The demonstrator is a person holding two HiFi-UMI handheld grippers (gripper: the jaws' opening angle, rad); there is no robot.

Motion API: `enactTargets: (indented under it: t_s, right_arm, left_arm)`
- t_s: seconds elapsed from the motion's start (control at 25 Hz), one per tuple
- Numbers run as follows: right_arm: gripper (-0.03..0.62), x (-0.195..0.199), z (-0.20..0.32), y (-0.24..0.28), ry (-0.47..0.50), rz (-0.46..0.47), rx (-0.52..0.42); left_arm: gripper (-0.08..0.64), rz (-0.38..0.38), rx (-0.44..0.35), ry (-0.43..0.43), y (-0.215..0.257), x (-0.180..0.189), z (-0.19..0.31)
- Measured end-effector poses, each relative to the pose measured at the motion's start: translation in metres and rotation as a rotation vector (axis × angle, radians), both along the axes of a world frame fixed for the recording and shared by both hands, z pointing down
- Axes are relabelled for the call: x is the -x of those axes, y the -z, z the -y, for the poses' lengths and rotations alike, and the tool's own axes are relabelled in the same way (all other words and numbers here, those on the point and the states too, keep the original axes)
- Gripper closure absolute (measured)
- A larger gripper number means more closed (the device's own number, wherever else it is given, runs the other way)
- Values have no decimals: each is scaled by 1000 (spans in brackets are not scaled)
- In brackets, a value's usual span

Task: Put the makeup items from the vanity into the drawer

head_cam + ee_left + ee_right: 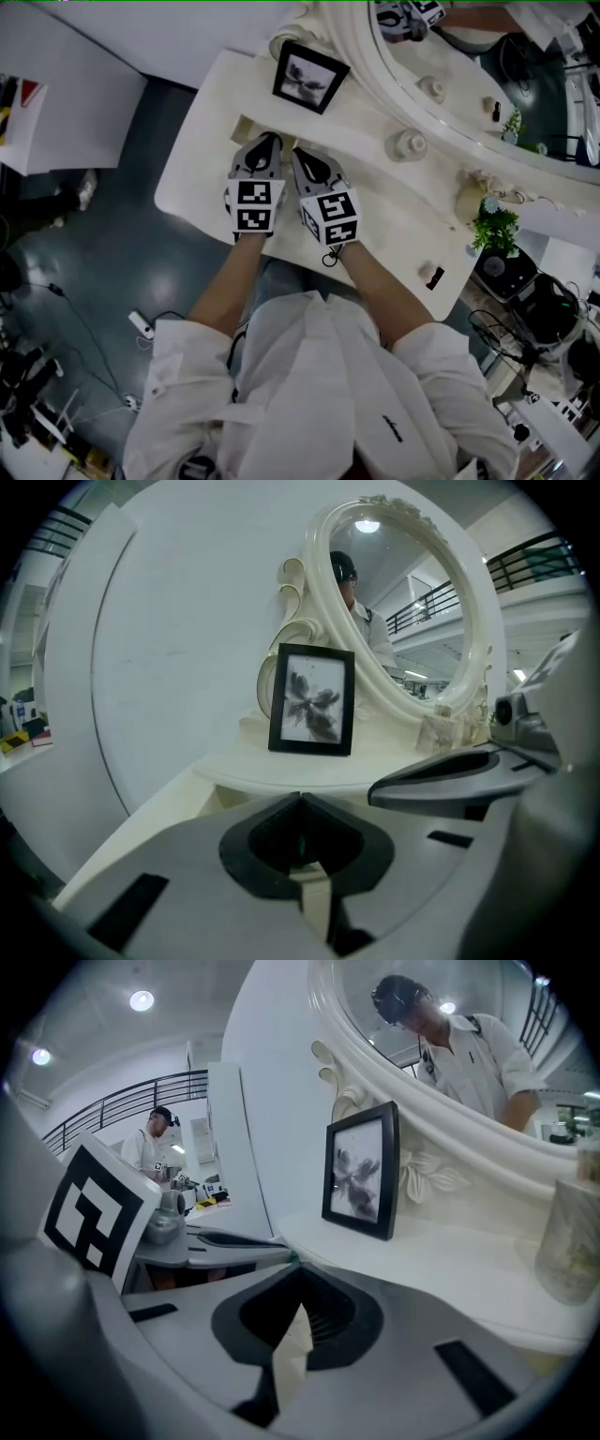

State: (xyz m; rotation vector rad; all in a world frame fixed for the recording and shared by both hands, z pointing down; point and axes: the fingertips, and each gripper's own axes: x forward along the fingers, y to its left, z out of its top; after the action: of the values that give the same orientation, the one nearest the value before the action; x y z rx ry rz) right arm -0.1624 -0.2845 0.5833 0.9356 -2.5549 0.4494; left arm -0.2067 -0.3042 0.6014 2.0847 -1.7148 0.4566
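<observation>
**mika:** ok so what are the tongs up to, anything in them?

**jo:** nope. The left gripper (300, 799) has its jaws pinched together tip to tip. There's nothing between them, you just see cream surface through the hollow behind the tips. The right gripper (298, 1265) looks the same, closed at the tips and empty. From the head view they sit side by side, nearly touching, over the vanity (202, 178). Both point at the raised shelf where the picture frame (309, 75) stands.

**mika:** and the stuff that's meant to go away?

**jo:** all off to the right, well apart from both grippers. A round pot (410, 143) sits at the foot of the mirror (487, 56). A pale jar (469, 202) is just beside the little plant (494, 228). There's also a small black thing (434, 277) near the vanity's front right edge, too small to say what it is. The right gripper view catches a glassy jar (567, 1241) on the shelf, but the frame edge cuts it off, so I can't tell which one that is.

**mika:** drawer?

**jo:** honestly can't pick it out. The person's arms and white shirt hide the vanity's front below the grippers.
</observation>
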Motion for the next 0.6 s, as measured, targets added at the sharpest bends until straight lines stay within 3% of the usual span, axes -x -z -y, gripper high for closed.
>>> enactTargets:
  t_s: [0.32, 0.44, 0.6]
  right_arm:
    - [574, -1, 2, -1, -7, 6, 0]
    - [574, -3, 0, 1, -11, 8, -1]
    - [574, -15, -6, 6, -35, 24, -2]
  left_arm:
    - [509, -31, 3, -25, -6, -8, -4]
    - [465, -41, -17, -37, -2, -10, -6]
    - [463, -50, -59, -49, 11, -14, -11]
